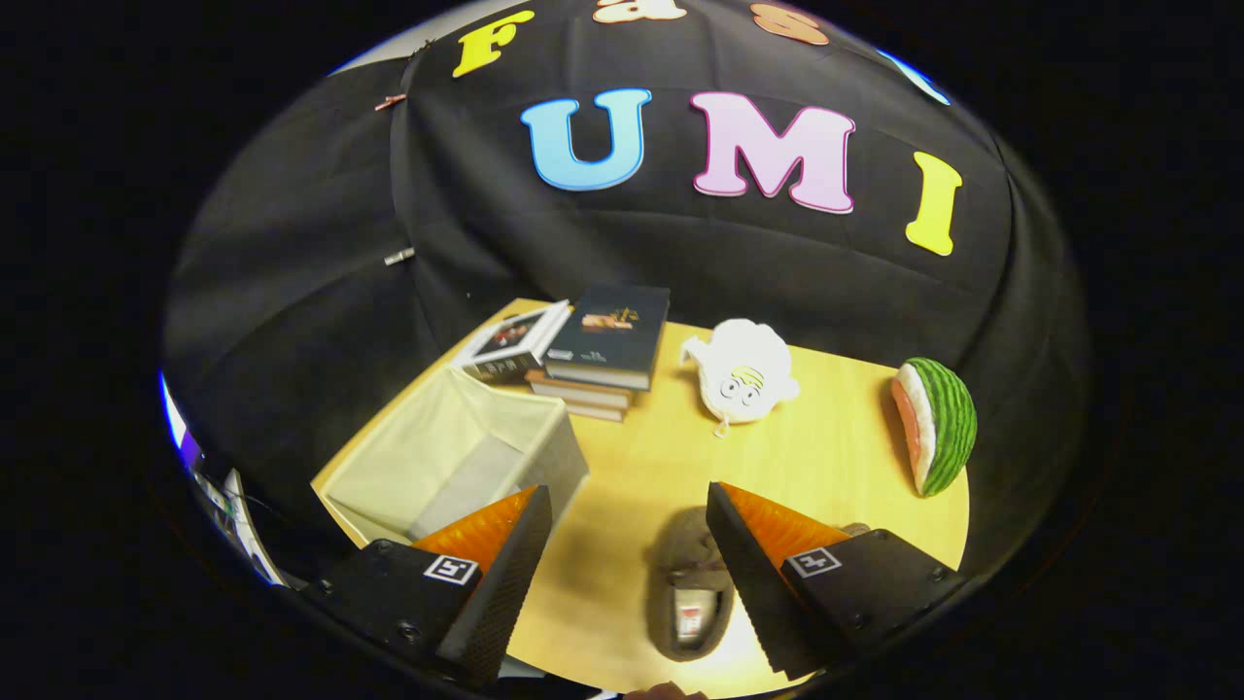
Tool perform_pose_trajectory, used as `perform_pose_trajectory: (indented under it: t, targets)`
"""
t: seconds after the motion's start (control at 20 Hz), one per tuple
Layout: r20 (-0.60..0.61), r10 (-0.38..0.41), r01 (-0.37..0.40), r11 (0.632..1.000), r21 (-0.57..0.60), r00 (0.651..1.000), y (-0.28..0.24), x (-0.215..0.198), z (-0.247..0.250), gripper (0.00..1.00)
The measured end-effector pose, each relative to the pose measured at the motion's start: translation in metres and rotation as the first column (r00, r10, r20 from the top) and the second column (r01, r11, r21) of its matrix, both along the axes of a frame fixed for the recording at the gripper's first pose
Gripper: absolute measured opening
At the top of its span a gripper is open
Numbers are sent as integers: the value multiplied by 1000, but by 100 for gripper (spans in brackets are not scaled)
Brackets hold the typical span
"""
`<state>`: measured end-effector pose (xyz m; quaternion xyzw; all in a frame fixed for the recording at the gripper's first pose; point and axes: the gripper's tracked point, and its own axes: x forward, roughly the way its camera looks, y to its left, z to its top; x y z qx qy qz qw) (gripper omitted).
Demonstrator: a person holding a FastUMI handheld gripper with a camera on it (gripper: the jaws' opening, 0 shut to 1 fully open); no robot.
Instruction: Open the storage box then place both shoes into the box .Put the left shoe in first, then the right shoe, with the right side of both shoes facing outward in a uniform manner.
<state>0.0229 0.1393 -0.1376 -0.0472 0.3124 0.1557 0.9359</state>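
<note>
- Looking down along our gripper [627, 506], we see the two fingers spread wide apart, with nothing held between them.
- Down between the fingers, close against the inner face of the right one, we have a brown slipper-style shoe [692, 595] lying flat on the wooden table [826, 457], its opening facing up and a pale insole showing; whether the finger touches it, we cannot tell.
- Just ahead of the left finger sits the storage box [457, 457], a pale fabric bin with its top open and its inside bare as far as we can see.
- The left fingertip overlaps the box's near corner in our view; contact we cannot confirm.
- Beyond the box, further ahead, we spot a stack of books [603, 355], the top one dark-covered, with another book [510, 340] lying just beside the stack on its left.
- Ahead of the fingers and a little right of the books, a white plush toy [743, 374] with cartoon eyes lies on the table.
- Well off beyond the right finger, a watermelon slice [938, 423] toy stands near the table's edge, green rind outward.
</note>
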Motion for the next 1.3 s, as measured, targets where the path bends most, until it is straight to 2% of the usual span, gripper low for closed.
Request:
perform_pose_trajectory:
  t: [0.15, 0.3, 0.5, 0.6, 0.8, 1.0, 1.05, 1.2, 1.25, 1.3]
  targets:
    - [-64, -24, 18, 996, -87, 998, -48, -8, -44, 98]
    - [-154, 2, -26, 988, -151, 988, -80, -23, -83, 99]
    - [-228, 61, -109, 972, -206, 972, -92, -27, -125, 97]
    - [-246, 63, -117, 971, -208, 967, -95, -22, -141, 98]
    - [-321, 21, -86, 978, -192, 947, -108, -15, -174, 99]
    - [-360, 0, -43, 993, -112, 933, -110, -2, -185, 98]
    - [-379, 8, -42, 996, -83, 925, -106, -3, -188, 96]
    - [-415, 12, -30, 999, -37, 910, -92, -5, -198, 69]
    - [-417, 11, -24, 999, -25, 909, -86, -6, -198, 65]
    - [-422, 7, -12, 1000, -11, 907, -81, -6, -197, 51]
